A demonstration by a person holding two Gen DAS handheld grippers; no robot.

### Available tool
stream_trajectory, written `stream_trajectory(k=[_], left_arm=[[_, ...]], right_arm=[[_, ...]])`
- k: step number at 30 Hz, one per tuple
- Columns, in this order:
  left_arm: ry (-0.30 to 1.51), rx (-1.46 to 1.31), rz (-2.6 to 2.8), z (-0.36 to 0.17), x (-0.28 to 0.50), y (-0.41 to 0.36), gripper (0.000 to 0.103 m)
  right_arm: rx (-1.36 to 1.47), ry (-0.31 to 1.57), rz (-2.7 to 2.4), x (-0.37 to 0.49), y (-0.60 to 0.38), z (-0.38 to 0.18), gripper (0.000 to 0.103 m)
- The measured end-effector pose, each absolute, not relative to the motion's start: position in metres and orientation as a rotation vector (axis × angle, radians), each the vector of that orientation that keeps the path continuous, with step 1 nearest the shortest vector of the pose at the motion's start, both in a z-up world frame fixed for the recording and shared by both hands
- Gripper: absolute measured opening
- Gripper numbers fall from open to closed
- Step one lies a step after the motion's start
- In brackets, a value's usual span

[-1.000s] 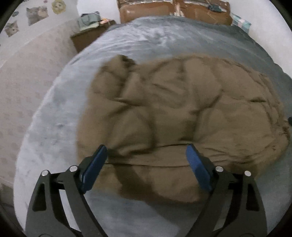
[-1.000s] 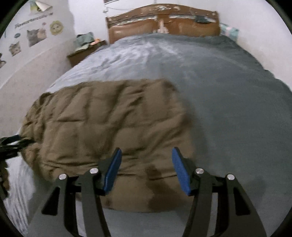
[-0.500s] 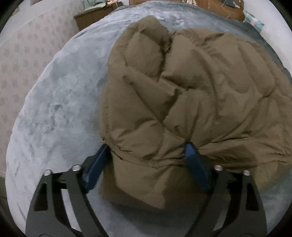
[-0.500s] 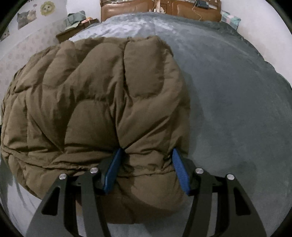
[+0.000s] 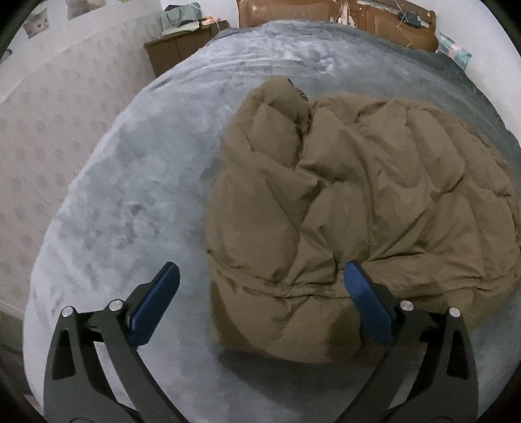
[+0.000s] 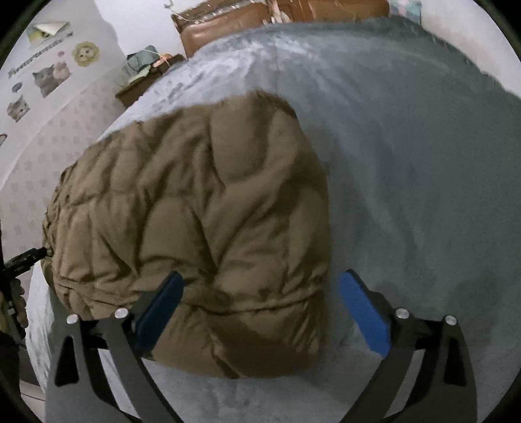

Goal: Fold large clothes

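A brown quilted puffer jacket (image 5: 351, 208) lies bunched on the grey bed; it also shows in the right wrist view (image 6: 195, 221). My left gripper (image 5: 260, 296) is open, jaws wide, over the jacket's near left hem, holding nothing. My right gripper (image 6: 260, 299) is open, jaws wide, over the jacket's near right hem, holding nothing. The left gripper's tip (image 6: 24, 258) shows at the jacket's far left edge in the right wrist view.
The grey plush bedspread (image 5: 130, 195) (image 6: 407, 162) extends around the jacket. A brown headboard (image 5: 374, 19) stands at the far end, and a wooden nightstand (image 5: 176, 52) with bags sits at the far left. A patterned wall with cat pictures (image 6: 49, 78) runs along the left.
Both grippers dipped close onto the jacket's hem half a second ago, then pulled back. The right gripper's jaws have opened wider. The jacket now sits more bunched.
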State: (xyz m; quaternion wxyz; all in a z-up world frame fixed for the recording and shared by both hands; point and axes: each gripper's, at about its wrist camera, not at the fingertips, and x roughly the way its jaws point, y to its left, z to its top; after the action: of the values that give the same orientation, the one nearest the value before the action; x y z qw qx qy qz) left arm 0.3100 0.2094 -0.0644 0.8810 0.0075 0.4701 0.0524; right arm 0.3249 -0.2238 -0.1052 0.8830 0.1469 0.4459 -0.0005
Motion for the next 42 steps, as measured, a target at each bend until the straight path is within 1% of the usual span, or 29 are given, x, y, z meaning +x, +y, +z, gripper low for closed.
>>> stream_trajectory(k=[2, 4, 7, 12, 15, 17, 19, 22, 28, 33, 37, 42], left_arm=[[0.989, 0.030, 0.119, -0.062, 0.301, 0.208, 0.100], [0.997, 0.038, 0.125, -0.067, 0.301, 0.197, 0.100], [1.005, 0.016, 0.118, -0.070, 0.297, 0.208, 0.100], [0.998, -0.006, 0.112, -0.075, 0.293, 0.218, 0.100], [0.999, 0.008, 0.099, -0.078, 0.295, 0.219, 0.100], [1.002, 0.001, 0.086, -0.067, 0.299, 0.245, 0.100], [1.008, -0.019, 0.064, -0.072, 0.309, 0.243, 0.100], [1.022, -0.058, 0.019, -0.078, 0.316, 0.252, 0.100], [1.069, -0.224, -0.100, -0.110, 0.334, 0.276, 0.100], [1.083, -0.296, -0.180, -0.131, 0.340, 0.287, 0.100], [1.102, -0.310, -0.258, -0.141, 0.344, 0.277, 0.100], [1.091, -0.190, -0.283, -0.140, 0.347, 0.237, 0.100]], right_arm=[[0.354, 0.937, 0.016, 0.320, -0.227, -0.119, 0.098], [0.409, 0.926, 0.028, 0.318, -0.233, -0.128, 0.101], [0.511, 0.946, 0.071, 0.319, -0.240, -0.146, 0.101], [0.556, 0.922, 0.181, 0.330, -0.230, -0.149, 0.101], [0.478, 0.941, 0.196, 0.345, -0.208, -0.148, 0.101], [0.468, 0.940, 0.194, 0.353, -0.201, -0.146, 0.101], [0.463, 0.939, 0.196, 0.364, -0.195, -0.142, 0.100], [0.409, 0.950, 0.183, 0.377, -0.183, -0.136, 0.097], [0.388, 0.964, 0.166, 0.379, -0.172, -0.132, 0.097], [0.384, 0.970, 0.162, 0.370, -0.174, -0.134, 0.097], [0.383, 0.973, 0.161, 0.371, -0.177, -0.137, 0.097], [0.386, 0.974, 0.162, 0.370, -0.180, -0.139, 0.097]])
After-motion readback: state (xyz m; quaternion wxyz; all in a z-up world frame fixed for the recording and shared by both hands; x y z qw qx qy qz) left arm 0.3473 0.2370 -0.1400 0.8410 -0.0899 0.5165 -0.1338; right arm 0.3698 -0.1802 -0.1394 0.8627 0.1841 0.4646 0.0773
